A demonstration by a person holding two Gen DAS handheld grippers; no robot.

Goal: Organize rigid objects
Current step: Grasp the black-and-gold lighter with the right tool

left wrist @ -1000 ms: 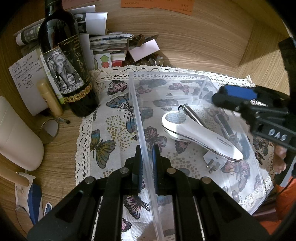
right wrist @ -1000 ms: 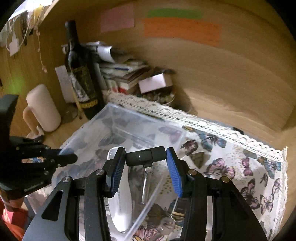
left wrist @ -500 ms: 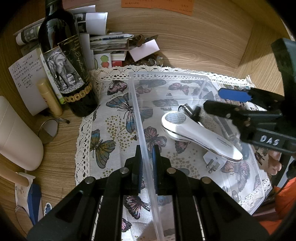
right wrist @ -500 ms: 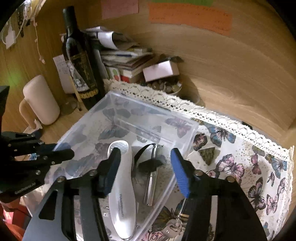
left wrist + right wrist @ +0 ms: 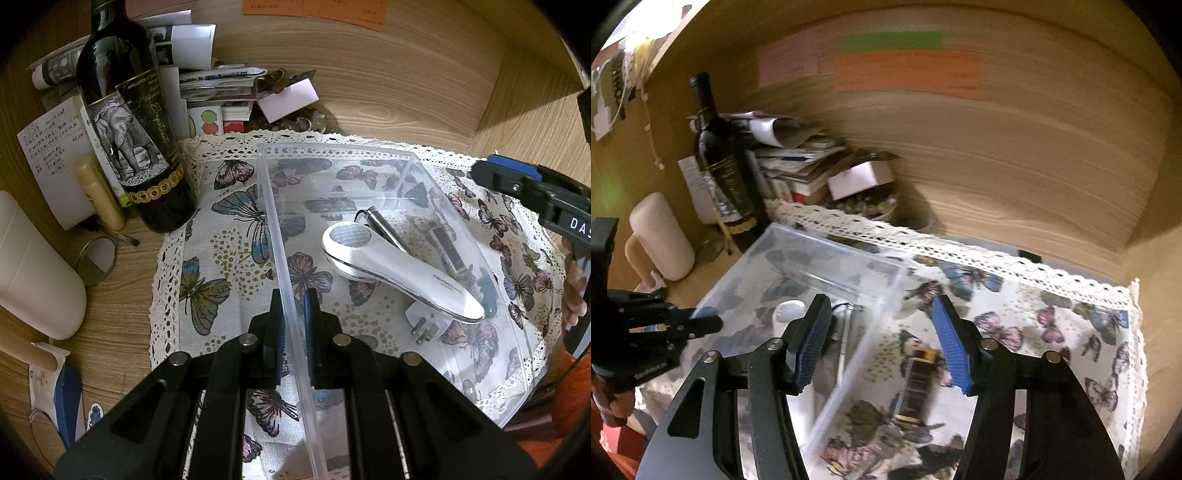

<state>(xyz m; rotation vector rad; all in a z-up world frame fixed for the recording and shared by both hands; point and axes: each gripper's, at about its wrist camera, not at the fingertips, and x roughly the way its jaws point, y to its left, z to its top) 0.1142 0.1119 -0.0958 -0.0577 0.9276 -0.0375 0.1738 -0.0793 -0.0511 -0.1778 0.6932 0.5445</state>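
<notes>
A clear plastic bin (image 5: 280, 236) stands on the butterfly cloth (image 5: 221, 266). My left gripper (image 5: 294, 317) is shut on the bin's near left wall. Inside lie a white handheld device with a plug (image 5: 399, 273) and a metal corkscrew (image 5: 384, 225). My right gripper (image 5: 881, 343) is open and empty, raised over the bin's right wall (image 5: 849, 373); it also shows at the right of the left wrist view (image 5: 517, 184). A black and gold bar-shaped object (image 5: 916, 384) lies on the cloth just outside the bin, below the right gripper.
A dark wine bottle (image 5: 129, 122) stands left of the bin, with a cream tube (image 5: 98, 192), a round mirror (image 5: 96, 258) and a white cylinder (image 5: 33, 273) nearby. Stacked papers and a small box (image 5: 288, 99) sit at the back. Wooden walls enclose the back and right.
My right gripper opened and let the corkscrew drop into the bin, then rose and drew back to the right. My left gripper stayed shut on the bin wall.
</notes>
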